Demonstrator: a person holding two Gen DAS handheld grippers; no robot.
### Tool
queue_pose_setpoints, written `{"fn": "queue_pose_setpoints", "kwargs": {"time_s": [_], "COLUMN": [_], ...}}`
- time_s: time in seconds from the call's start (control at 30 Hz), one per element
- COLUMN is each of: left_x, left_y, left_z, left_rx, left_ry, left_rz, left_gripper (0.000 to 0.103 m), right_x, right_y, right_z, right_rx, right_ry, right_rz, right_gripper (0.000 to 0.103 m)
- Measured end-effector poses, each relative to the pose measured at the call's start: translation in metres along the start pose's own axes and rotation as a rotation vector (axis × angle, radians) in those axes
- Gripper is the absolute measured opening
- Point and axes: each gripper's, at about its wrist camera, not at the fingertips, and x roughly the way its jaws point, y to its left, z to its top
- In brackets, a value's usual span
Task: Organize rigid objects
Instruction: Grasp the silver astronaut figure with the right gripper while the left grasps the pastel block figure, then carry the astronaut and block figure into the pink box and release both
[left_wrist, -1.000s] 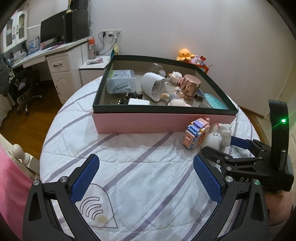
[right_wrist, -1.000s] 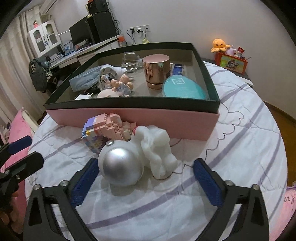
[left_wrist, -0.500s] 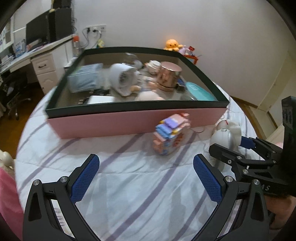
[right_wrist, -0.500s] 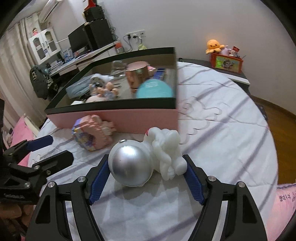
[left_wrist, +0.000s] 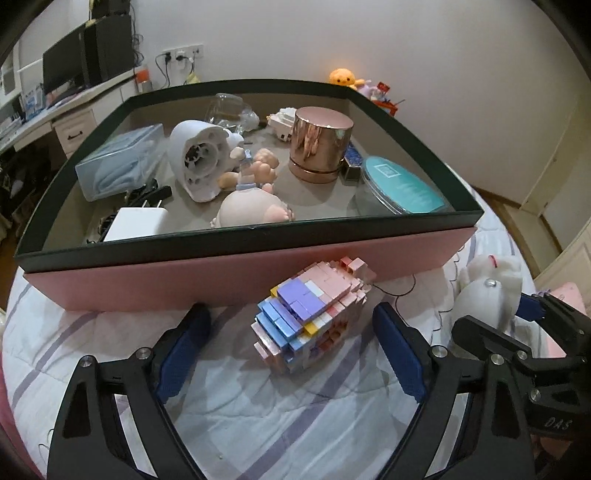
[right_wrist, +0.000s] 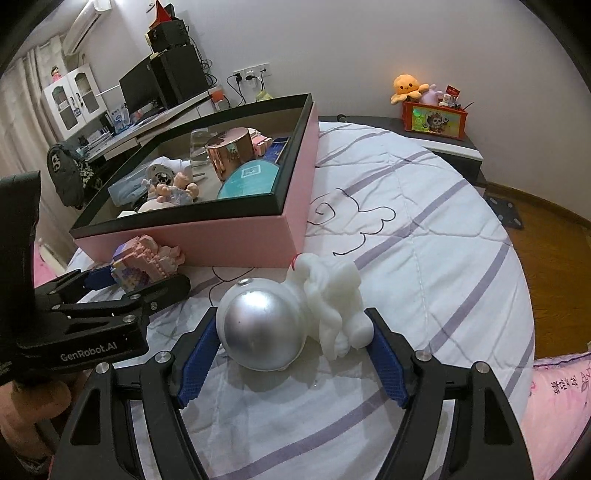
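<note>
Pink box with a dark rim sits on the far half of the striped bed, and it holds most of the clutter: a copper-coloured cylinder toward the far right, a teal oval tin at the near right corner, a white round housing lying on its side in the middle, a baby doll just in front of it, a white charger block near the left front wall and a clear case of pale blue cloth at the far left.

Outside the box, a pastel brick model lies on the bed just beside the front wall. The left gripper has its fingers spread wide on either side of it, not touching. To the right, the astronaut figure with a silver helmet lies on its side on the bed; the right gripper has its blue pads close against both sides of the figure, helmet on the left, white body on the right.
</note>
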Motion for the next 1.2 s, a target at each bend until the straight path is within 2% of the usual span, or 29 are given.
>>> {"fn": "queue_pose_setpoints", "kwargs": {"time_s": [0.03,0.07,0.1,0.13,0.47,0.77,1.0,1.2], "left_x": [-0.002,-0.004,-0.006,-0.008,-0.031,-0.075,-0.104,-0.108], "left_y": [0.002,0.004,0.007,0.008,0.022,0.049,0.076,0.098], "left_z": [-0.001,-0.002,-0.004,-0.004,-0.015,-0.023,0.003,0.045], "left_rx": [-0.004,-0.003,-0.001,0.009,0.015,-0.005,-0.003,-0.008], "left_ry": [-0.003,-0.006,-0.007,-0.008,-0.031,-0.089,-0.178,-0.242], "left_rz": [-0.003,-0.005,-0.021,-0.037,-0.079,-0.083,-0.056,-0.05], "left_gripper": [0.081,0.071,0.054,0.048,0.048,0.048,0.048,0.048], "right_x": [0.0,0.0,0.0,0.0,-0.007,-0.021,-0.031,-0.035], "right_y": [0.0,-0.001,0.0,0.001,0.015,0.044,0.064,0.077], "right_z": [0.0,0.0,0.0,0.0,-0.002,0.007,0.036,0.083], "right_rx": [0.001,0.001,0.001,0.0,-0.016,-0.054,-0.093,-0.134], "right_ry": [0.0,0.001,0.002,0.003,0.008,-0.016,-0.067,-0.135], "right_rz": [0.0,-0.001,-0.004,-0.005,-0.004,0.042,0.062,0.069], "right_gripper": [0.077,0.077,0.077,0.077,0.077,0.076,0.076,0.076]}}
